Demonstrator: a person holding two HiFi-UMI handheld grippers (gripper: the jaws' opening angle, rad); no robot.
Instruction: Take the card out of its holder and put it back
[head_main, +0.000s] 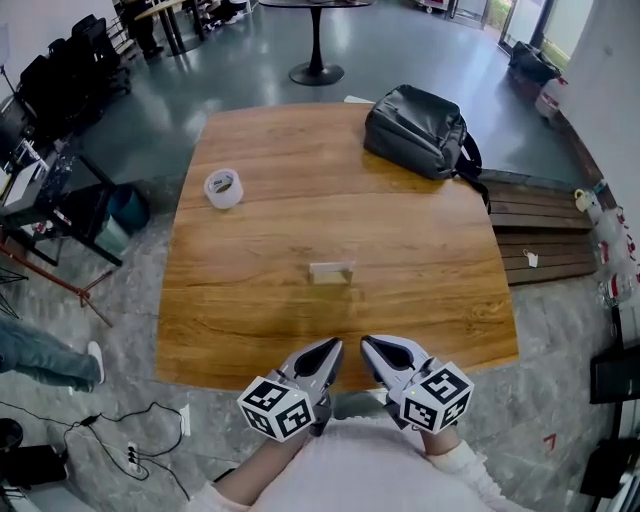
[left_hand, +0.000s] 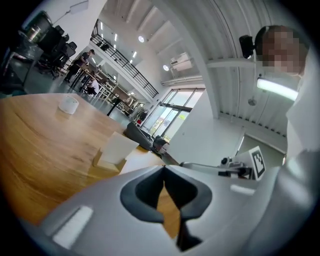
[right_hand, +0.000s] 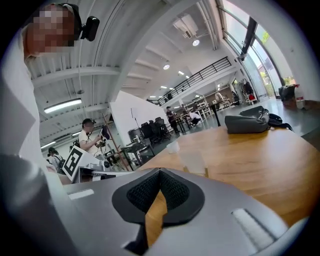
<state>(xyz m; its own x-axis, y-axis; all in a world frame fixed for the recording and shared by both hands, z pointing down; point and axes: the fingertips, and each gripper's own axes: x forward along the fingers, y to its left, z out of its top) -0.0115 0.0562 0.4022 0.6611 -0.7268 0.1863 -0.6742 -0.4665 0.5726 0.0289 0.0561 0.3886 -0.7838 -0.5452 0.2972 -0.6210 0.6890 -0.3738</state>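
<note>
- I hold the left tool (head_main: 327, 350) and the right tool (head_main: 375, 350) side by side over the near edge of the bench (head_main: 250, 320). Each tool's jaws are pressed together with nothing between them.
- The card (head_main: 330, 268) stands upright in its small wooden holder (head_main: 332, 281) near the middle of the bench, well apart from both tools. By my reading the task has not begun: the card is seated and untouched.
- A tape roll (head_main: 224, 188) lies to the far left and a dark bag (head_main: 417, 130) at the far right corner. Both are clear of the line to the card.
- Risk 1: arriving with the jaws together. A closed tip would push the card or tip the holder instead of straddling the card.
- Risk 2: the holder looks light and unfixed. Pulling the card with one tool alone may lift or drag the holder, so I judge the other tool must pin it down.
- Risk 3: the card is thin. An off-centre or hard pinch could bend it or let it slip.
- Risk 4: on return, a tilted card may miss the slot and knock the holder over.
</note>
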